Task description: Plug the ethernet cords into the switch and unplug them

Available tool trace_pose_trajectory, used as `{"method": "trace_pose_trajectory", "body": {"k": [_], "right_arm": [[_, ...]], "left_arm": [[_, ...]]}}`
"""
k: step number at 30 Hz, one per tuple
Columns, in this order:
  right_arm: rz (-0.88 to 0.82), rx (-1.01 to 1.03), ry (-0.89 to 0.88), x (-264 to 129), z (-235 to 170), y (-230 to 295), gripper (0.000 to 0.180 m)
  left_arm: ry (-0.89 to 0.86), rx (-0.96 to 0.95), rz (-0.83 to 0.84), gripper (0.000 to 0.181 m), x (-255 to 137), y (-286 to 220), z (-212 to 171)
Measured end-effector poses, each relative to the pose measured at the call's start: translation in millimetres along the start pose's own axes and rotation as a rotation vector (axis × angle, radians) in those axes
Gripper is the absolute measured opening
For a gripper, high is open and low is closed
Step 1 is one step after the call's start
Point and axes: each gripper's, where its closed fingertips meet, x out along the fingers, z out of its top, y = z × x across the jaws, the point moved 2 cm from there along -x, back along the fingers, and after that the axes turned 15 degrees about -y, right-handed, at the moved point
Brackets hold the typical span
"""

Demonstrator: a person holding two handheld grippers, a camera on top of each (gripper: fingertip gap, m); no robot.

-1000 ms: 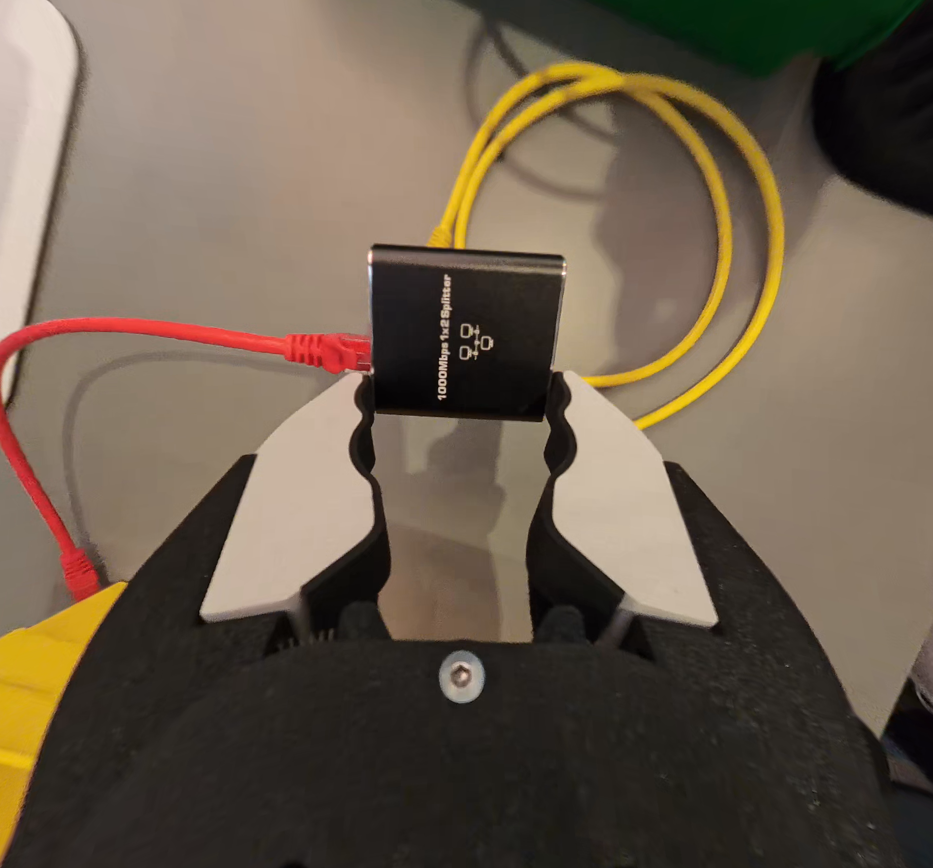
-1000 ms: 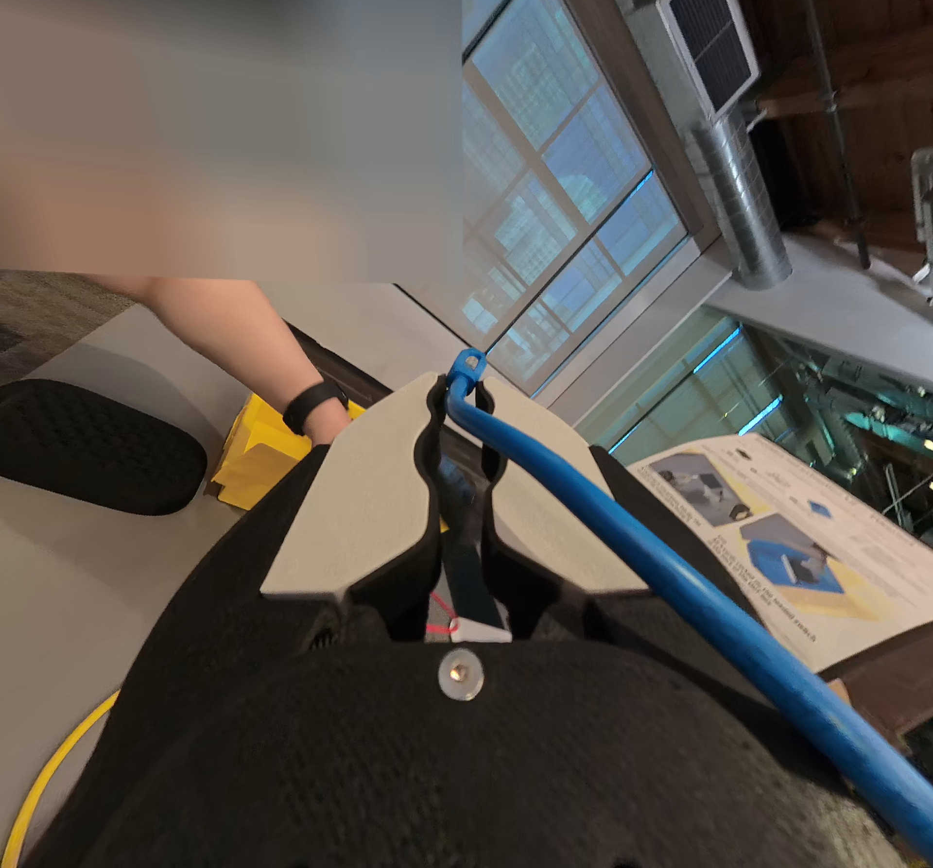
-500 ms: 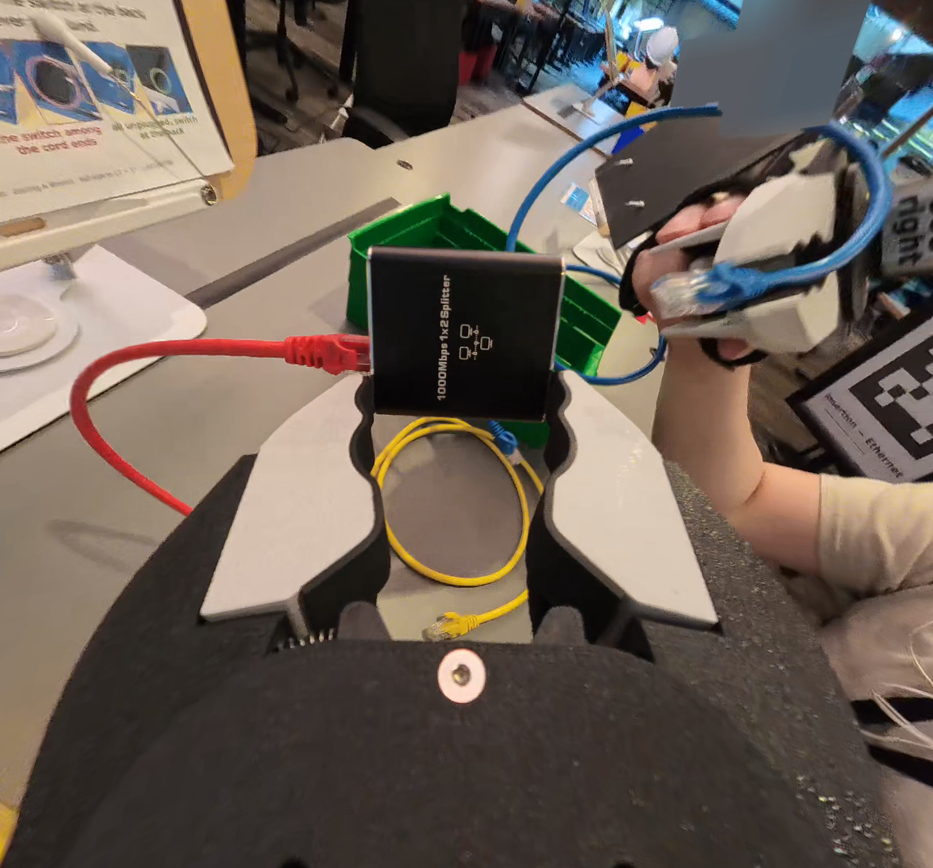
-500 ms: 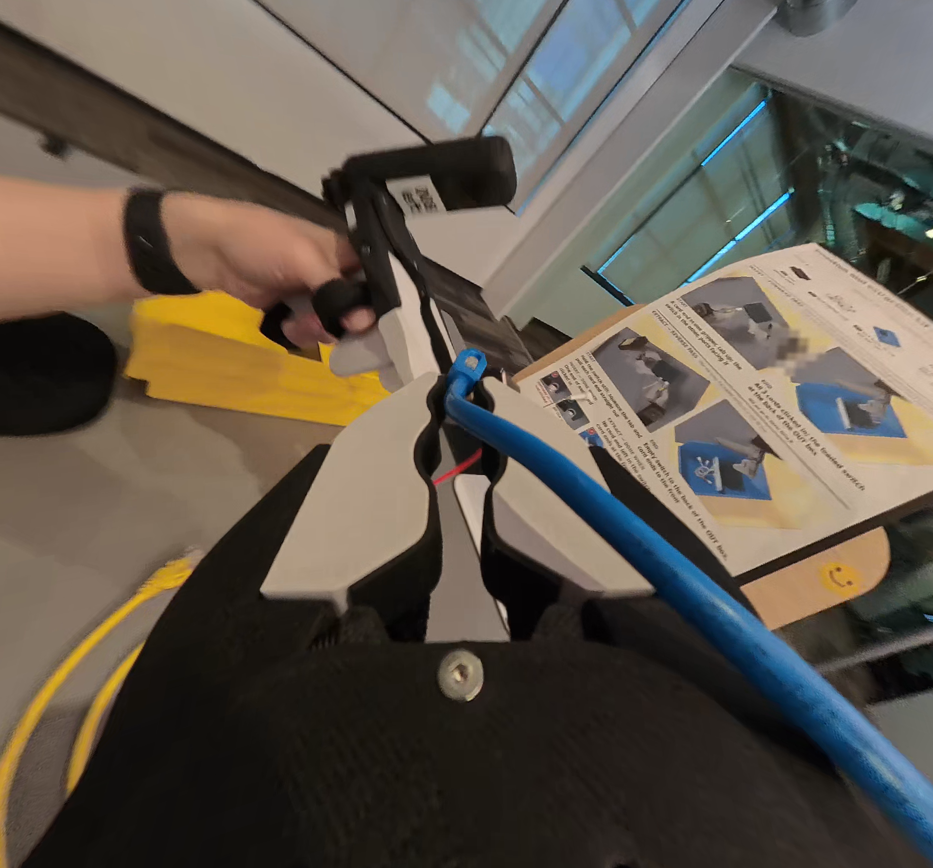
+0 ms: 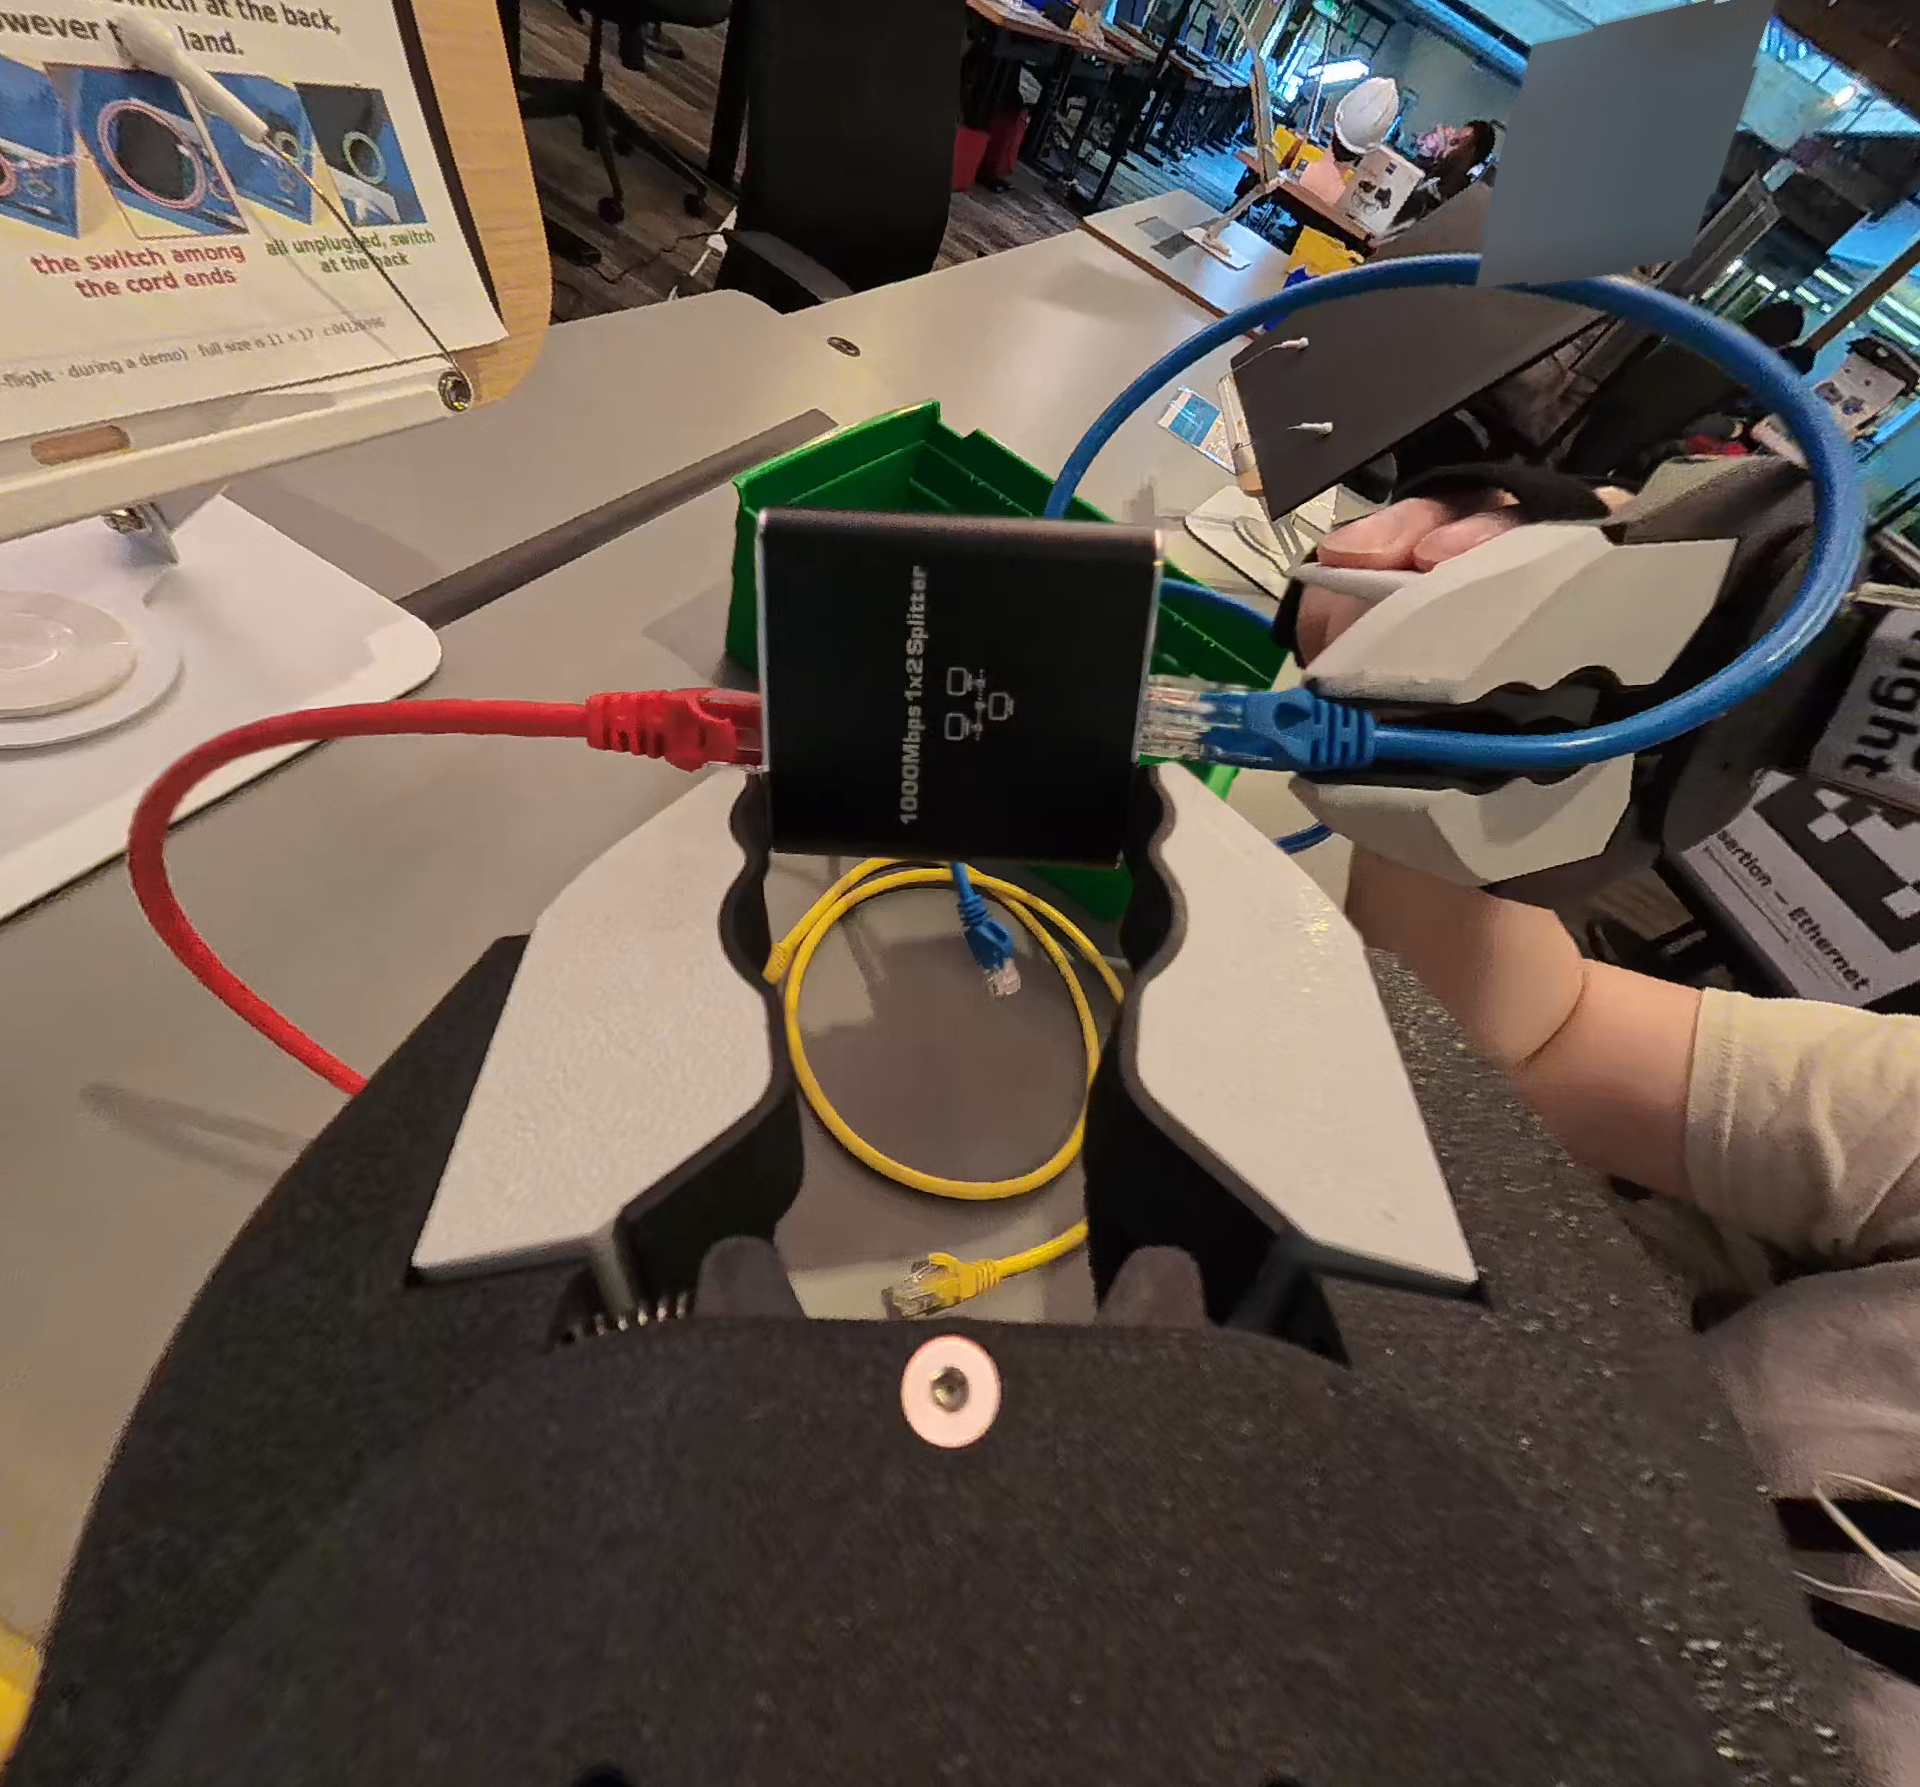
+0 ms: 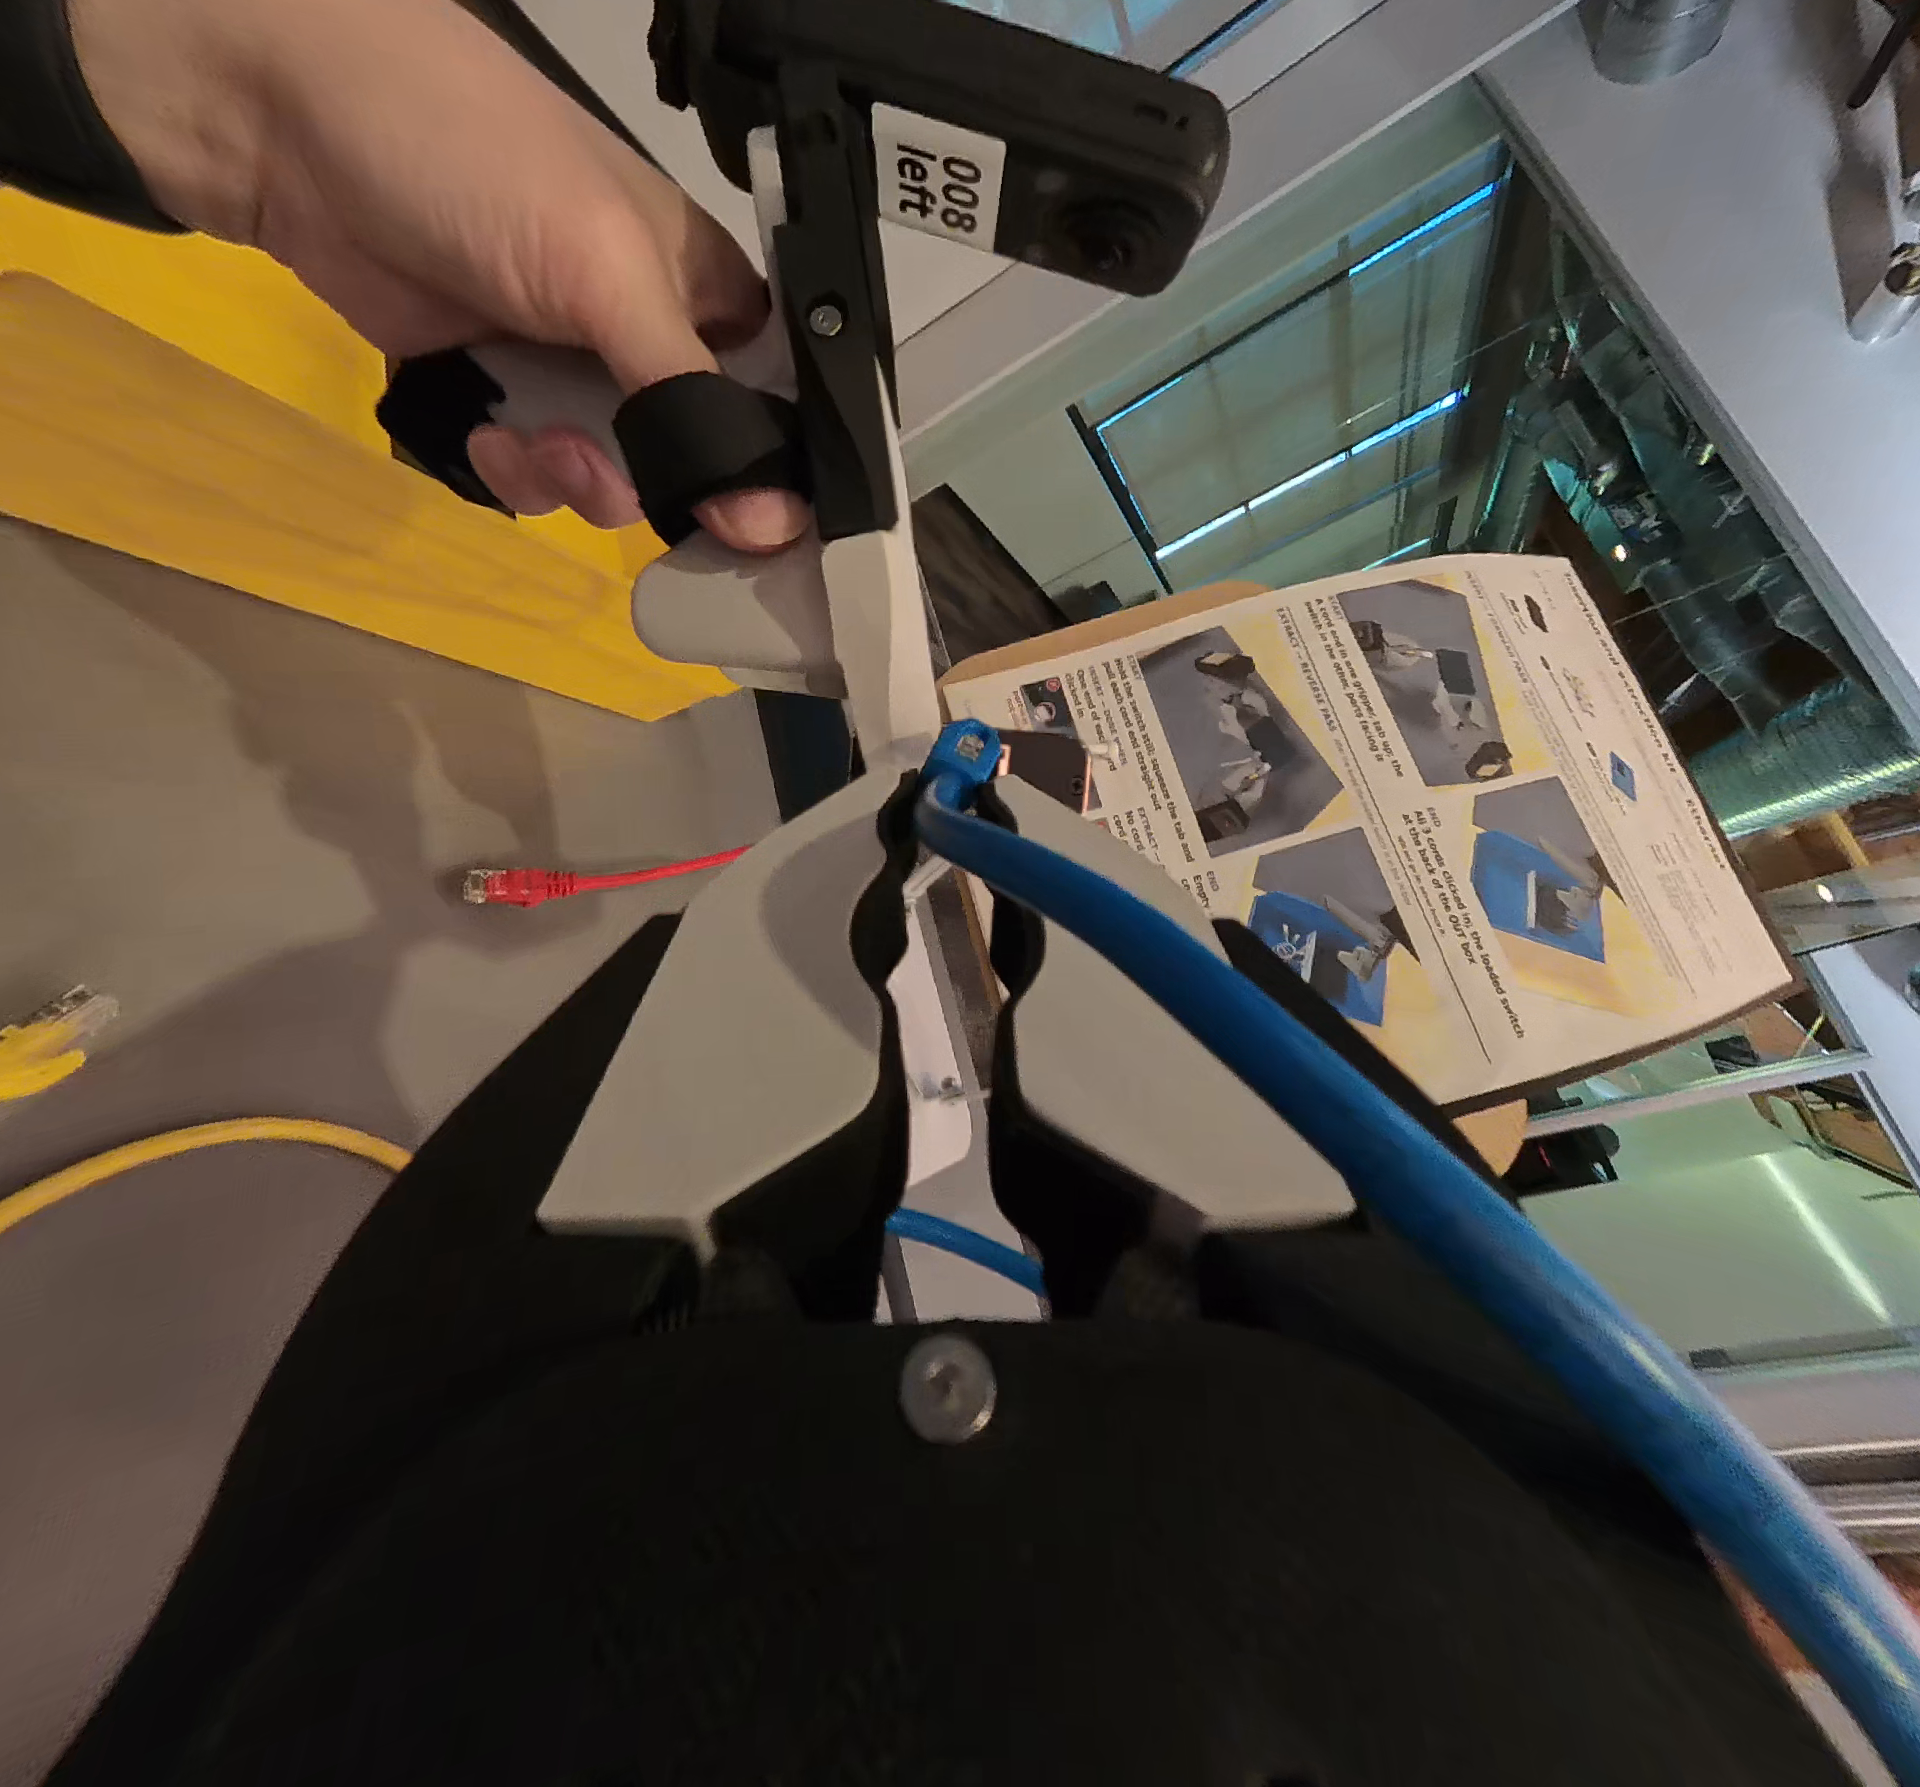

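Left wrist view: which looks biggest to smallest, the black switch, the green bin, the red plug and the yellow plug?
1. Switch, though it is held close to the camera.
2. Green bin, mostly hidden behind the switch, so its true size is unsure.
3. Red plug and yellow plug look about alike.

— Where's the switch (image 5: 956, 688)?

— Held up off the grey desk, a flat black box, upright, broad face to the left wrist view.

— And the cords?

— The red cord (image 5: 416, 729) is plugged in at its nine o'clock side. The blue cord (image 5: 1278, 735) has its clear plug at the three o'clock side, touching the port. The yellow cord (image 5: 935, 1062) lies coiled on the desk at six o'clock, unplugged.
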Motion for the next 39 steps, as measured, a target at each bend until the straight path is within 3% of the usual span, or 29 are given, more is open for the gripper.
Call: {"method": "trace_pose_trajectory", "body": {"k": [17, 39], "right_arm": [[0.096, -0.126, -0.016, 3.0, -5.9, 17.1, 0.012], [0.127, -0.217, -0.108, 0.2, -7.2, 25.4, 0.012]], "left_arm": [[0.151, 0.119, 0.065, 0.066, -7.9, 5.4, -13.4], [0.201, 0.079, 0.039, 0.066, -12.4, 3.8, -19.1]]}}
